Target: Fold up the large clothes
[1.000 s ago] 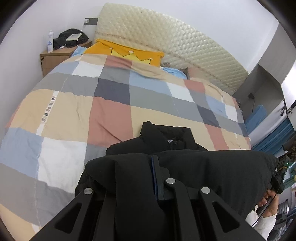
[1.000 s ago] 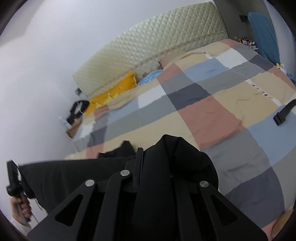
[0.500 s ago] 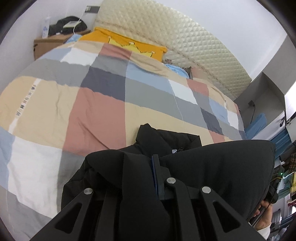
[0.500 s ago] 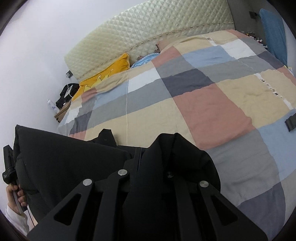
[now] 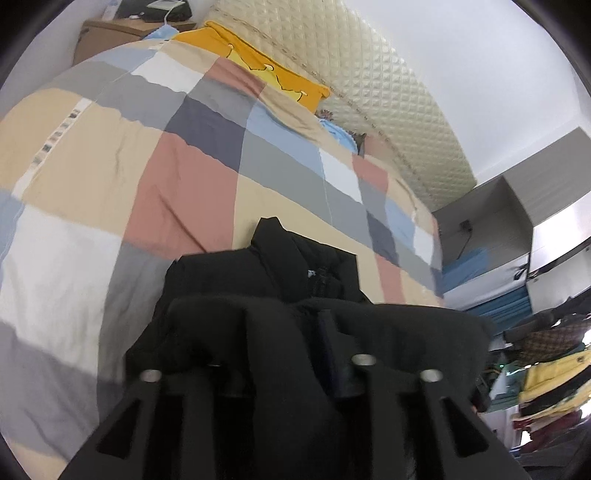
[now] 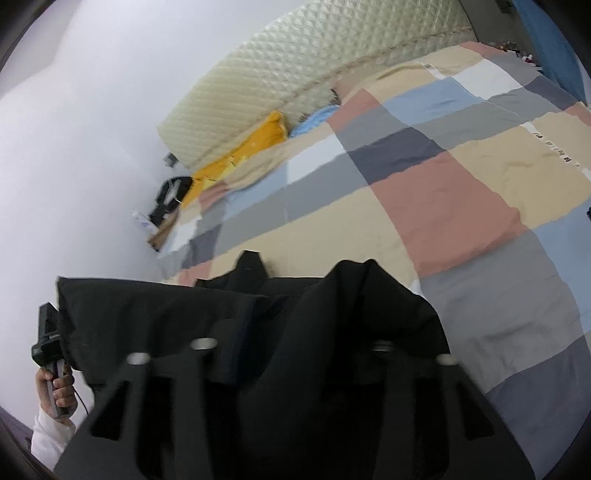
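A black padded jacket lies on the checked quilt near the bed's front edge, collar pointing toward the headboard. Its lifted hem is folded over toward the collar. My left gripper is low over the fold and its jaws are opening. Black fabric still drapes between and over the fingers and hides their tips. In the right wrist view the jacket spreads leftward. My right gripper has its jaws opening too, with cloth lying loose between them. A hand holds the left gripper's handle at the jacket's far corner.
A quilted cream headboard and a yellow pillow lie at the far end. A wooden nightstand with a black bag stands at the far left. Stacked clothes sit off the bed's right side. Bare quilt stretches beyond the jacket.
Both grippers sank toward the bed, carrying the jacket's hem over its body. Both pairs of jaws, shut on the fabric before, have spread apart.
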A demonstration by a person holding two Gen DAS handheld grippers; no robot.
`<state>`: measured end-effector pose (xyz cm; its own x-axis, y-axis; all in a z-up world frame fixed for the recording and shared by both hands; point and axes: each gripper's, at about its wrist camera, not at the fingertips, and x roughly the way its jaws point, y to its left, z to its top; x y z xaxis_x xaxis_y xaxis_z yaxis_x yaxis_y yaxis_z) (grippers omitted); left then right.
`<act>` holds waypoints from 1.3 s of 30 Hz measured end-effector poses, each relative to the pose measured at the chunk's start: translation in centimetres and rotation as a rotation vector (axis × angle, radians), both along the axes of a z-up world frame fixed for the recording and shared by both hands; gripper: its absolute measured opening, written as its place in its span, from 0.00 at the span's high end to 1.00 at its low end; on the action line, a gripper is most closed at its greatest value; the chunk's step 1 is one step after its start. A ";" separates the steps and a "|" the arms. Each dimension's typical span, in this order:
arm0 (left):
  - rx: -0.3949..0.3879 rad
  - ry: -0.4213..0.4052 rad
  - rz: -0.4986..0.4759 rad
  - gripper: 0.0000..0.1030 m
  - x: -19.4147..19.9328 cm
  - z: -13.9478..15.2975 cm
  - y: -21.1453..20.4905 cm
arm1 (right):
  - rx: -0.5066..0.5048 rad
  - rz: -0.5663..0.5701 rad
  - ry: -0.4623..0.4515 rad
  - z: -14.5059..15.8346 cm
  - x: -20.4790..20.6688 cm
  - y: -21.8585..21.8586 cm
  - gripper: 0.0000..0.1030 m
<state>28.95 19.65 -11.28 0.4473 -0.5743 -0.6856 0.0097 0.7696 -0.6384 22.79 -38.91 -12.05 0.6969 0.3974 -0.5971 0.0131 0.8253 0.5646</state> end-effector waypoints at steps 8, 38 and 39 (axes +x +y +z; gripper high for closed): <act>0.191 -0.112 0.103 0.21 -8.3 4.7 3.7 | -0.127 -0.081 -0.144 4.3 -5.4 0.0 0.27; 0.643 -0.385 -0.038 0.21 -6.8 -1.2 -19.2 | -0.274 0.108 -0.060 -0.1 -3.7 9.3 0.27; 0.651 -0.384 -0.038 0.21 -6.1 -1.2 -19.4 | -0.276 0.115 -0.055 -0.3 -3.2 9.5 0.27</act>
<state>22.88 0.22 -12.51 0.7113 -0.1264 -0.6914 0.1735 0.9848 -0.0015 19.58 -29.39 -12.35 0.6908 0.3037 -0.6562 -0.1134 0.9418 0.3164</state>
